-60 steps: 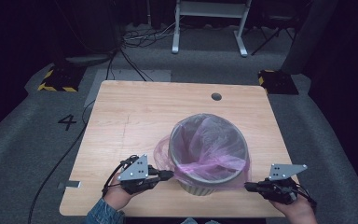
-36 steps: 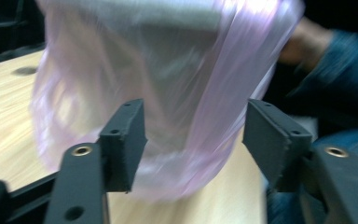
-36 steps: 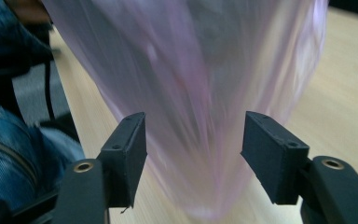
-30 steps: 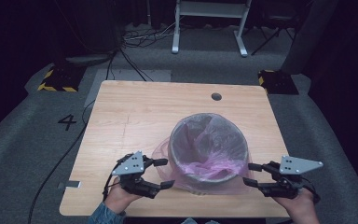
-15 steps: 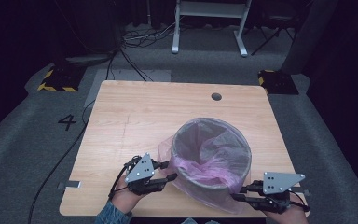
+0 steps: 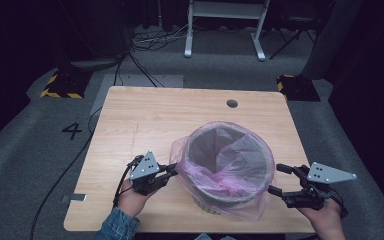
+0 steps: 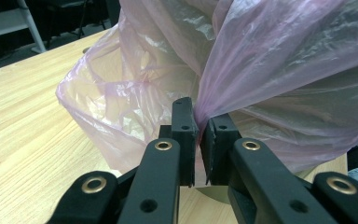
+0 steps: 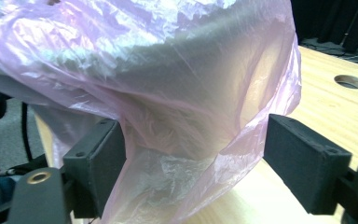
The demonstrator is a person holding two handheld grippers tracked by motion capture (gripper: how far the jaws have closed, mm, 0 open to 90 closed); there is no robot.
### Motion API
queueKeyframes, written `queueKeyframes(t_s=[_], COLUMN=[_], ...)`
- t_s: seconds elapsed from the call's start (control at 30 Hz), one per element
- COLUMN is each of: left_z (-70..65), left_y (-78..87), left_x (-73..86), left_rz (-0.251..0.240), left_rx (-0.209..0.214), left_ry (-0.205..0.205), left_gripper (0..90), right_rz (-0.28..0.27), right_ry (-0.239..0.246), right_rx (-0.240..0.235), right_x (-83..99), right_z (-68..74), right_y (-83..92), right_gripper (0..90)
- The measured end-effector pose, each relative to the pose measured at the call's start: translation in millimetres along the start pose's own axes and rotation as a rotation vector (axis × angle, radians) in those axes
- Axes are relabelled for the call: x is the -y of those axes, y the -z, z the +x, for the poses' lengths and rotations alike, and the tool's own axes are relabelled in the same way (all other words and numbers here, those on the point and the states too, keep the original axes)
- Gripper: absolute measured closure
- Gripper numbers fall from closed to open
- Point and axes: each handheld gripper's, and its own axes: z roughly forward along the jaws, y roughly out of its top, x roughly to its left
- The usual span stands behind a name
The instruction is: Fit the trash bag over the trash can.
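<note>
— Two sets of jaws, and they're doing opposite things. The left gripper [image 7: 196, 135] has just been closing, and its pads are now pinched together on a gathered fold of the pink bag [image 7: 242, 70].

— And the right gripper [image 8: 193, 163]?

— Its jaws have just been opening and stand wide apart. Loose film sags between them, but neither pad presses on it, so I'd say that side is free.

— Why clamp just one side?

— My guess is that the left hand anchors the liner's skirt so the film stays taut while the right looks for a fresh hold. The bag [image 6: 220, 165] is draped over the rim of the grey bin [image 6: 228, 150], hanging down its outside.

— Where does the bin stand?

— Toward the table's near edge, somewhat right of the middle, between the left gripper [image 6: 171, 170] and the right gripper [image 6: 275, 179].

— Anything in the way?

— Not on the table [image 6: 145, 125] itself. A round cable hole [image 6: 232, 103] sits near the far edge, well apart. The slack plastic billowing at the bin's near side is the real nuisance; it could bunch up or slip off the rim.
</note>
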Motion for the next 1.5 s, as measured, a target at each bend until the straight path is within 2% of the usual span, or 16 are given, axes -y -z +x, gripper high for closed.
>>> queueKeyframes(t_s=[0.17,0.2,0.27,0.33,0.37,0.43,0.67,0.87,1.03,1.1,1.17,1.2,1.27,1.33,1.4,1.5], left_z=[0.7,0.6,2.0,2.9,3.2,3.6,6.1,14.3,4.5,1.6,-0.3,-0.7,-0.8,-0.7,-2.3,-5.7], left_y=[-2.7,-3.2,-3.3,-3.7,-4.2,-5.2,-8.2,-11.2,-14.2,-10.0,-1.2,3.7,11.9,16.0,14.4,6.4], left_x=[2.3,3.7,7.1,10.4,11.9,14.5,20.4,37.0,46.5,46.7,42.1,38.6,31.9,25.9,19.9,10.6], left_rz=[0.029,0.037,0.045,0.052,0.057,0.074,0.150,0.240,0.346,0.306,0.222,0.179,0.089,0.020,0.004,0.020], left_rx=[0.010,0.011,0.013,0.015,0.015,0.017,-0.031,-0.053,-0.098,-0.083,-0.080,-0.078,-0.054,-0.004,0.016,0.017], left_ry=[-0.008,-0.008,-0.005,0.010,0.014,0.012,-0.007,0.030,-0.040,-0.042,-0.034,-0.032,-0.008,0.008,0.001,-0.054], left_gripper=[85.5,85.9,86.0,86.6,86.7,87.0,87.1,87.0,86.6,77.8,57.7,50.3,40.1,38.2,37.2,36.1], right_rz=[0.022,0.025,0.050,0.111,0.151,0.202,0.310,0.370,0.389,0.402,0.351,0.310,0.236,0.162,0.110,0.097], right_ry=[0.002,-0.004,-0.004,-0.027,-0.042,-0.079,-0.154,-0.202,-0.220,-0.216,-0.197,-0.166,-0.127,-0.106,-0.085,-0.033], right_rx=[-0.062,-0.081,-0.164,-0.162,-0.150,-0.146,-0.092,-0.046,-0.027,-0.016,-0.032,-0.039,-0.049,-0.053,-0.068,-0.096], right_x=[-6.7,-7.7,-7.6,-5.5,-3.6,3.2,31.7,52.0,64.5,66.9,65.3,62.6,54.8,44.6,33.8,18.9], right_z=[-9.2,-11.4,-14.8,-14.9,-15.3,-18.1,-27.7,-31.6,-24.2,-21.4,-20.4,-19.5,-16.9,-14.6,-11.1,-1.2], right_y=[-13.9,-16.0,-19.0,-23.3,-26.3,-32.5,-46.2,-42.6,-34.9,-32.6,-28.2,-24.6,-14.7,-5.6,-1.7,-8.3], right_gripper=[20.4,28.9,58.6,83.6,89.7,90.0,90.0,90.0,89.8,76.1,46.3,37.0,31.1,27.0,24.7,19.6])
